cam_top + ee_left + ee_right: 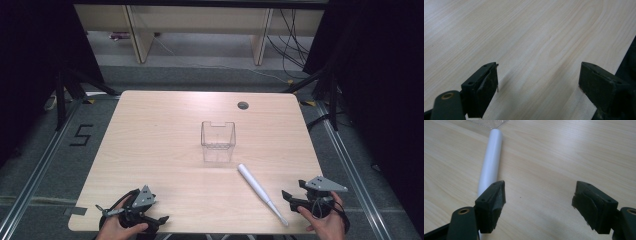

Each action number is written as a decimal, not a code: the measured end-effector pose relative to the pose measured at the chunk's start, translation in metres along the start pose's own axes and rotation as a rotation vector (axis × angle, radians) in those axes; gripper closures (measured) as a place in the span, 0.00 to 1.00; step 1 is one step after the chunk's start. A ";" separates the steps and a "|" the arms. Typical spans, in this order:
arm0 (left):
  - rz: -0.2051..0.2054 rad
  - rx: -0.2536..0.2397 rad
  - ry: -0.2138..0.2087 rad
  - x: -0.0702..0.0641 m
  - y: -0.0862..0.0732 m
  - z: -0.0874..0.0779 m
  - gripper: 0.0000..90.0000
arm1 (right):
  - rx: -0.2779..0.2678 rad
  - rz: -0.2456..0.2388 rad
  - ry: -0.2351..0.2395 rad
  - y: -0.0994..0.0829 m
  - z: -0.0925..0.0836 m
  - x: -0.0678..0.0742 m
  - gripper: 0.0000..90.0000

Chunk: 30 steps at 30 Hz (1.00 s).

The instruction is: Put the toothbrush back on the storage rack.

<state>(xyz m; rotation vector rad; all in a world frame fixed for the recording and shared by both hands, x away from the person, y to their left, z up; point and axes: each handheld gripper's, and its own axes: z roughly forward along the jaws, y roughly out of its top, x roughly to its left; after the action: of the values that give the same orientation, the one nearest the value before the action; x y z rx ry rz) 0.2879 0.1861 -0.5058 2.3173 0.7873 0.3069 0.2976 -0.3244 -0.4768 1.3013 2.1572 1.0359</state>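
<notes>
A clear plastic box [218, 142] stands open-topped in the middle of the wooden table [160, 150]. A white tapered stick [260, 192] lies flat to the box's near right, thin end toward the front edge. My right gripper [294, 190] rests at the front right corner, open, just right of the stick. In the right gripper view the stick [490, 160] runs up past the left jaw, outside the open right gripper [539, 195]. My left gripper [152, 211] rests at the front left, open and empty, over bare wood [539, 75].
A small round cable hole [243, 105] sits near the table's far edge. A corner of the clear box [486, 122] shows at the top of the right gripper view. Dark floor and metal rails surround the table.
</notes>
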 end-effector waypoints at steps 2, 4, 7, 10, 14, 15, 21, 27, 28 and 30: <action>-0.002 -0.001 -0.001 0.000 0.000 0.000 0.17 | 0.012 0.030 0.006 0.000 0.000 0.002 0.29; -0.007 -0.005 -0.001 0.000 0.000 0.000 0.17 | -0.020 -0.014 -0.008 0.001 0.000 -0.001 0.32; -0.006 -0.004 0.001 0.000 0.000 0.000 0.17 | -0.029 -0.008 0.049 0.003 0.000 0.004 0.40; -0.005 -0.002 -0.001 0.000 0.000 0.000 0.17 | -0.052 -0.014 0.069 0.006 -0.003 0.010 0.53; -0.008 -0.004 0.000 0.000 0.000 0.000 0.17 | -0.049 -0.028 0.102 0.008 -0.005 0.017 0.67; -0.007 -0.007 0.000 0.000 0.000 -0.001 0.17 | -0.064 -0.061 0.102 0.008 -0.003 0.016 0.69; -0.009 -0.002 0.003 0.000 -0.001 0.000 0.17 | -0.046 -0.090 0.137 0.009 -0.002 0.025 0.83; -0.025 -0.001 0.006 0.000 -0.001 0.000 0.17 | -0.018 -0.121 0.193 0.010 0.001 0.037 0.92; -0.025 -0.002 0.006 -0.001 -0.001 0.000 0.17 | -0.012 -0.135 0.213 0.010 0.003 0.038 0.94; -0.010 -0.001 0.004 0.000 -0.001 0.000 0.17 | -0.005 -0.156 0.206 0.010 0.004 0.041 0.96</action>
<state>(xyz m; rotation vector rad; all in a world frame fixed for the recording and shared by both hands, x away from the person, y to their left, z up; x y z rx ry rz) 0.2878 0.1868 -0.5062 2.3116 0.8000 0.3074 0.2863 -0.2835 -0.4709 1.0434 2.3627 1.1532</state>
